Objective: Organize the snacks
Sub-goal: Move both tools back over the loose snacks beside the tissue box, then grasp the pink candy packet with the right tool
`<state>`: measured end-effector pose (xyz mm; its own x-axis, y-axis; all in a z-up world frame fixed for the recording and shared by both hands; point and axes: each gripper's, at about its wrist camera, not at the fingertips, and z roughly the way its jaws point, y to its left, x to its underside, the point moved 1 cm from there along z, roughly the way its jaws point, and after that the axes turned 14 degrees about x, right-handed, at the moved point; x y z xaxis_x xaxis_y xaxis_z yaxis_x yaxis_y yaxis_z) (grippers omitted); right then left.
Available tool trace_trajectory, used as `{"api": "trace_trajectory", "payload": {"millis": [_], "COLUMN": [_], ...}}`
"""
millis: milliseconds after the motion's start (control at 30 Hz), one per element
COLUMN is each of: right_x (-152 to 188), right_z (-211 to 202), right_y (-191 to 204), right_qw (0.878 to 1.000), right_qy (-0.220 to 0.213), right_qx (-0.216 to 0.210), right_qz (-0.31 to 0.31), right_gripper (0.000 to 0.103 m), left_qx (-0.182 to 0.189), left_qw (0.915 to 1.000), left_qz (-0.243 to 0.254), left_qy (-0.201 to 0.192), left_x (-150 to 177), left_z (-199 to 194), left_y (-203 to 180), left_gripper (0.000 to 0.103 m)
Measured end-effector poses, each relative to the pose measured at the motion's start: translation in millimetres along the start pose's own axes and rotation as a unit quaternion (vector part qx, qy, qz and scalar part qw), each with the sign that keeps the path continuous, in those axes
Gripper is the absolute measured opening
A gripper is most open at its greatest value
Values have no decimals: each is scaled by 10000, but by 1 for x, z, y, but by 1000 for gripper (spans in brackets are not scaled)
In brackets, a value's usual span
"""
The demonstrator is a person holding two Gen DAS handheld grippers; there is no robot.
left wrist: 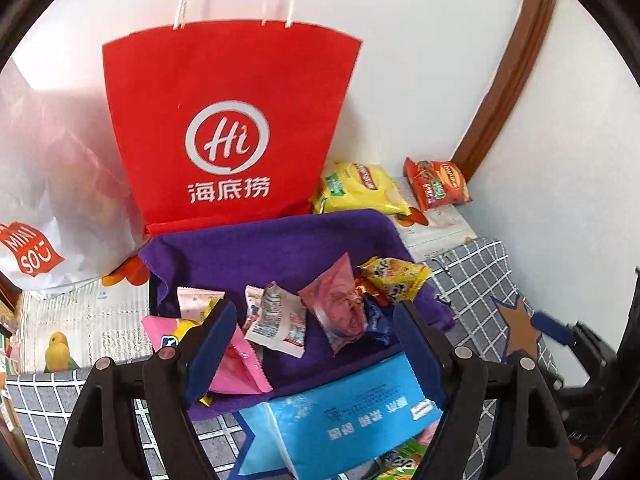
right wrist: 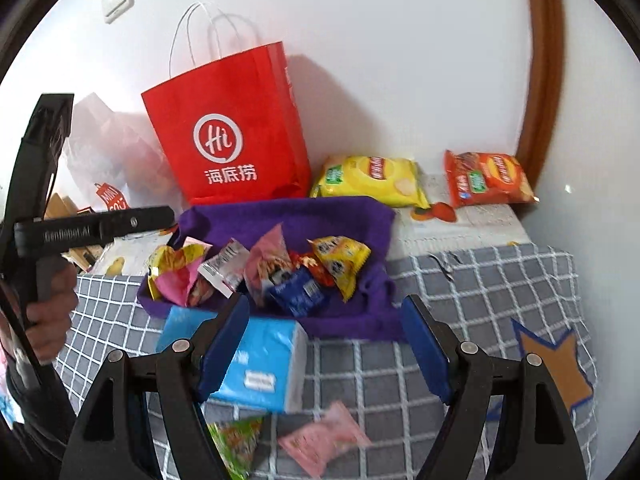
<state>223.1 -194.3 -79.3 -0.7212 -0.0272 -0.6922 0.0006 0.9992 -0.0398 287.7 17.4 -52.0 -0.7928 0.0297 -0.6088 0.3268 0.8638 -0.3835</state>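
Note:
A purple cloth bin (left wrist: 256,248) (right wrist: 288,216) holds several small snack packets: pink (left wrist: 340,300), white (left wrist: 280,320), yellow (left wrist: 396,276) (right wrist: 340,260) and dark blue (right wrist: 298,292). My left gripper (left wrist: 316,344) is open and empty, just above the bin's near side. My right gripper (right wrist: 324,340) is open and empty, above the checked cloth in front of the bin. A pink packet (right wrist: 324,440) and a green packet (right wrist: 236,444) lie on the cloth below it. The left gripper's body (right wrist: 92,228) shows at the left of the right wrist view.
A red paper bag (left wrist: 228,120) (right wrist: 228,136) stands against the wall behind the bin. A yellow chip bag (left wrist: 360,188) (right wrist: 372,178) and an orange chip bag (left wrist: 436,184) (right wrist: 488,178) lie to its right. A blue tissue pack (left wrist: 340,412) (right wrist: 256,364) lies before the bin. A white plastic bag (left wrist: 40,200) sits left.

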Motion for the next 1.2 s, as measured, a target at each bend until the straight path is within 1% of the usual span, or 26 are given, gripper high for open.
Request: {"api": "trace_trajectory", "payload": {"millis": [67, 133, 233, 267, 400, 467, 533, 600, 733, 967, 1067, 1133, 1200], "right_x": [8, 17, 32, 36, 55, 63, 73, 81, 96, 113, 115, 115, 116], "right_z": [-4, -6, -13, -13, -13, -8, 2, 10, 29, 55, 60, 65, 68], "right_y": [-4, -3, 1, 1, 0, -2, -6, -7, -4, 10, 12, 16, 20], "right_qw": [9999, 9990, 9967, 9963, 9959, 9965, 9969, 9967, 9951, 9911, 9919, 9917, 9918], "right_qy": [129, 286, 198, 175, 216, 331, 500, 636, 939, 1321, 1250, 1253, 1227], "right_qx": [54, 189, 494, 524, 477, 414, 337, 267, 109, -100, -240, -283, -354], "right_qz": [-50, -274, -610, -660, -734, -643, -503, -422, -286, -104, 30, 35, -77], "right_gripper": [78, 75, 75, 75, 71, 68, 61, 60, 60, 61, 65, 73, 77], "left_qx": [16, 32, -22, -54, -236, -280, -309, -327, -340, -262, -218, -164, -110], "left_qw": [10000, 10000, 10000, 9999, 9995, 9993, 9990, 9985, 9979, 9967, 9962, 9959, 9958], "left_qz": [-35, -73, 12, 35, 36, -53, -169, -240, -356, -557, -602, -615, -605], "left_qy": [-72, -45, 67, 97, 199, 235, 293, 374, 409, 536, 596, 648, 680], "left_x": [1, 5, 14, 16, 34, 41, 50, 62, 80, 110, 118, 123, 127], "left_z": [-4, -6, -10, -11, -18, -20, -20, -20, -21, -21, -18, -15, -12], "left_y": [-5, -10, -15, -15, -10, -5, 1, 6, 10, 11, 10, 7, 4], "left_gripper": [79, 79, 79, 79, 79, 79, 79, 79, 79, 79, 79, 79, 79]}}
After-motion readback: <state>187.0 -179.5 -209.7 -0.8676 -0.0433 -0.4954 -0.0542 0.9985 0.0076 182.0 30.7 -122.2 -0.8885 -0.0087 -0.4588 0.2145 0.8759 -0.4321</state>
